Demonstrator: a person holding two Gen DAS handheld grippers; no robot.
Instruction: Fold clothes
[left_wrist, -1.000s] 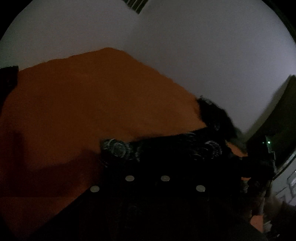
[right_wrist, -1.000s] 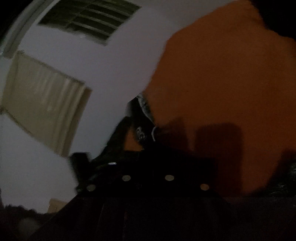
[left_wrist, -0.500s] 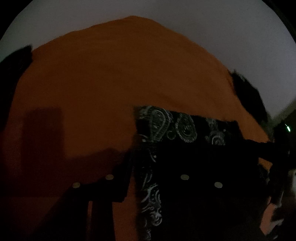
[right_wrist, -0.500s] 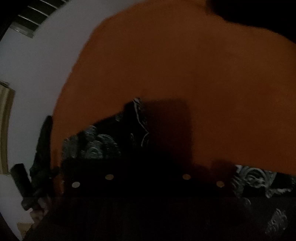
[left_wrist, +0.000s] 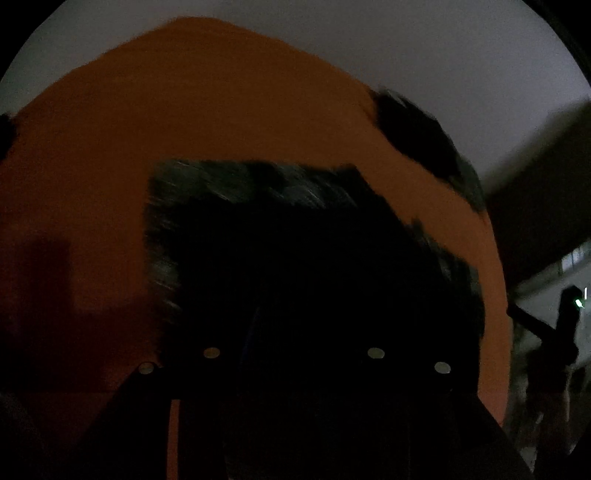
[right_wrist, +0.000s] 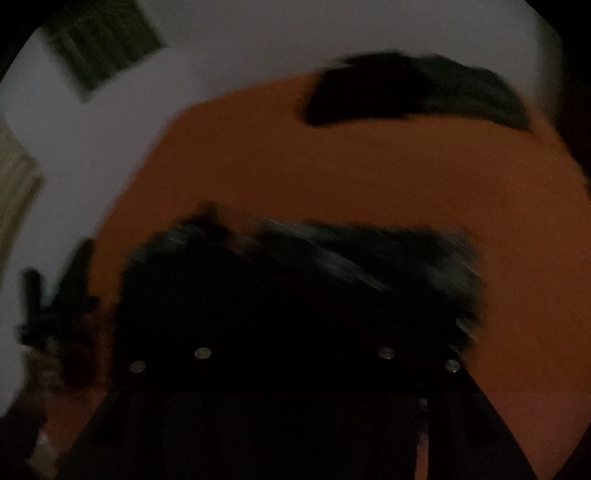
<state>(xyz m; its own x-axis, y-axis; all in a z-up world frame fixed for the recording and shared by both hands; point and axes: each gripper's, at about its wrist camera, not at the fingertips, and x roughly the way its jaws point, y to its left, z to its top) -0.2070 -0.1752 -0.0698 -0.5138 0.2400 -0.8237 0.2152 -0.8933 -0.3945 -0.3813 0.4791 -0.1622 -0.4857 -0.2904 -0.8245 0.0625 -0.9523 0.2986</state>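
While both views are dim and smeared, you can make out an orange table (left_wrist: 229, 110) carrying a dark patterned cloth (left_wrist: 258, 192) folded near its middle, and a second dark heap (right_wrist: 413, 88) at the far edge. Your left gripper (left_wrist: 291, 332) hangs tilted down over the cloth, jaws opening, seemingly gripping nothing. Your right gripper (right_wrist: 291, 332) does likewise above the same cloth.

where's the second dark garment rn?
Far side of the orange table: the second dark garment lies at its far edge, upper right in both wrist views, beyond the patterned black cloth.
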